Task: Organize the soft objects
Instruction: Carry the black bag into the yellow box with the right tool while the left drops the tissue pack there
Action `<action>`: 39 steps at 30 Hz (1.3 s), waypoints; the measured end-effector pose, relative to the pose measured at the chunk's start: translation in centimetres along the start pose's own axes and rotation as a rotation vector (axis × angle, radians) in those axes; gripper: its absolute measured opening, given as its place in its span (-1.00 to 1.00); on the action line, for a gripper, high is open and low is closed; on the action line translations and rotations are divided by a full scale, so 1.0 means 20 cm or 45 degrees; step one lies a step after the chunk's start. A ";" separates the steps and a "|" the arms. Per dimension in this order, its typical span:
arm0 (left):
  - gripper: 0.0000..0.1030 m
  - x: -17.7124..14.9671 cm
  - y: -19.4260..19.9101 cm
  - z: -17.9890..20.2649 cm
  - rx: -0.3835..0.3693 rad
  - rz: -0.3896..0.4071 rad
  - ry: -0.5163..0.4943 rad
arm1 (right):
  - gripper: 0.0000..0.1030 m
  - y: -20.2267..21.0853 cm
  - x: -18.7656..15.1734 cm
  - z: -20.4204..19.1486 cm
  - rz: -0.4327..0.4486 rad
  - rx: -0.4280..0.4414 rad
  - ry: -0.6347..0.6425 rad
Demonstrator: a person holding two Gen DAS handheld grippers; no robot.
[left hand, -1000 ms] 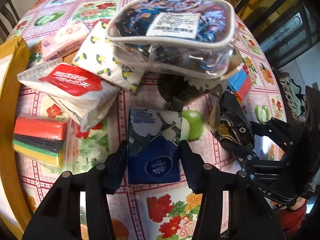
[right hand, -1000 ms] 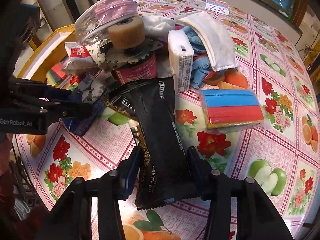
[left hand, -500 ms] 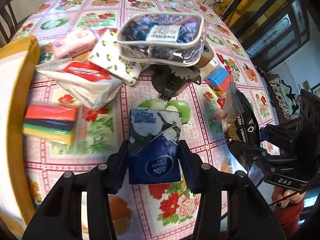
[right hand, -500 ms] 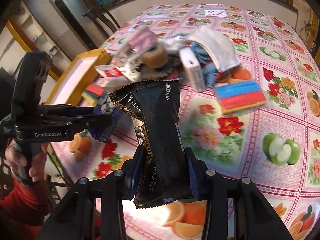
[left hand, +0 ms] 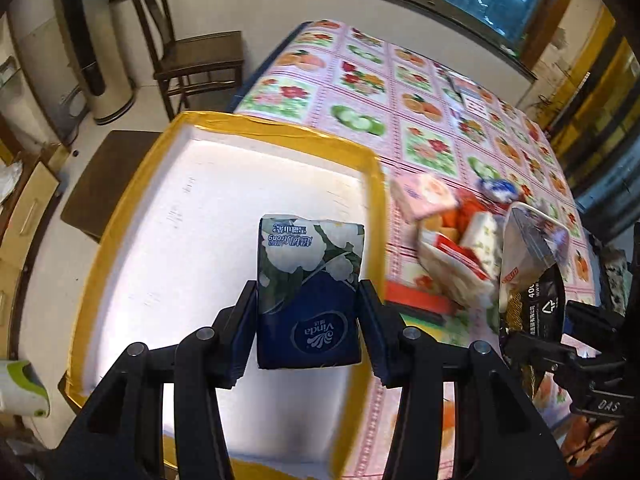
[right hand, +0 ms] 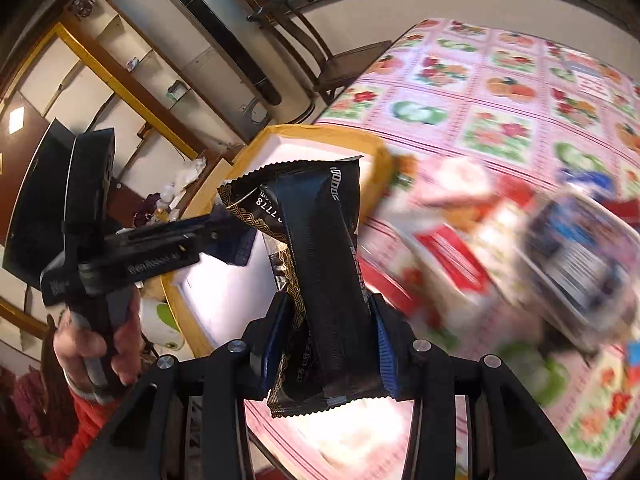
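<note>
Tissue pack [left hand: 310,300]: a blue pack printed with white flowers, clamped between the two fingers of the left gripper [left hand: 308,328], lifted clear and hanging above the white floor of the tray.
Left gripper: clenched on the tissue pack, both pads pressed against its long sides.
Black sachets [right hand: 320,280]: at least two slim black foil packets, overlapping, pinched together near their lower ends by the right gripper [right hand: 330,354]; they stand up ahead of its fingers, in the air.
Right gripper: grasping the black sachets, off to the right of the left gripper and lower in its view.
Tray [left hand: 372,168]: a white tray with a yellow taped rim, directly ahead of and beneath the left gripper; the floor that shows holds nothing.
Remaining pile [left hand: 460,248]: a pink pack, a red-and-white tissue pack, a patterned pack, a clear zip pouch and coloured blocks, on the floral tablecloth [left hand: 400,80] beyond the tray's right rim, to the right of the left gripper; blurred in the right wrist view.
Progress: judged early. Two loads are in carriage and none is set down; the tissue pack is placed for release, the sachets follow, and the pile is left to clear.
</note>
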State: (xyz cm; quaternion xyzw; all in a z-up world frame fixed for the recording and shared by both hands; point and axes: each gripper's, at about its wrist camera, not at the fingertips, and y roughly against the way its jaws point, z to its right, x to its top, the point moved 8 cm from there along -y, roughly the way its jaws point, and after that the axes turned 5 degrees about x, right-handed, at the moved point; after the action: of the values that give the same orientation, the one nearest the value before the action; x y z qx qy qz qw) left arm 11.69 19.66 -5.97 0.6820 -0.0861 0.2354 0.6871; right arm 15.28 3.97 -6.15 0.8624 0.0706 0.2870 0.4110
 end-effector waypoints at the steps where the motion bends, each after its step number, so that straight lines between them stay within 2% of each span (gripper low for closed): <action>1: -0.10 0.04 -0.04 -0.04 0.014 -0.009 0.031 | -0.20 -0.09 0.07 -0.04 -0.008 -0.008 -0.020; 6: -0.10 0.17 -0.24 -0.18 0.055 -0.064 0.103 | -0.20 -0.43 0.28 -0.04 -0.043 -0.038 -0.170; 9: -0.09 0.23 -0.37 -0.20 0.053 -0.112 0.131 | -0.20 -0.56 0.33 -0.03 -0.060 -0.067 -0.196; 12: -0.09 0.26 -0.41 -0.28 0.095 -0.118 0.157 | -0.21 -0.64 0.37 0.00 -0.068 -0.099 -0.193; 15: -0.07 0.26 -0.47 -0.33 0.083 -0.143 0.183 | -0.16 -0.72 0.36 0.03 -0.099 -0.079 -0.232; 18: 0.02 0.23 -0.50 -0.34 0.071 -0.170 0.187 | -0.14 -0.71 0.37 0.01 -0.076 -0.086 -0.199; 19: 0.04 0.23 -0.49 -0.35 0.065 -0.169 0.190 | -0.09 -0.71 0.37 0.00 -0.072 -0.075 -0.191; 22: 0.28 0.22 -0.48 -0.37 0.069 -0.176 0.212 | 0.19 -0.65 0.36 -0.02 -0.054 -0.003 -0.203; 26: 0.33 0.22 -0.40 -0.38 0.029 -0.150 0.263 | 0.20 -0.47 0.32 -0.05 0.025 0.060 -0.167; 29: 0.33 0.19 -0.25 -0.35 0.028 -0.061 0.250 | 0.20 -0.26 0.24 0.01 0.089 0.018 -0.112; 32: 0.50 0.13 -0.10 -0.27 -0.021 0.010 0.217 | 0.30 -0.13 0.17 0.15 0.066 0.090 -0.190; 36: 0.51 0.03 0.00 -0.05 -0.188 0.017 0.153 | 0.30 -0.10 0.13 0.30 0.055 0.101 -0.263; 39: 0.51 -0.02 0.03 0.11 -0.214 0.013 0.090 | 0.30 -0.15 0.15 0.36 0.031 0.095 -0.281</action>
State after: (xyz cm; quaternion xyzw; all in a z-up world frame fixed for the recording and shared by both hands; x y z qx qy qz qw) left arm 11.47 17.42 -5.49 0.6127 -0.0847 0.2545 0.7434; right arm 22.08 2.16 -10.73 0.9042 0.0250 0.1925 0.3805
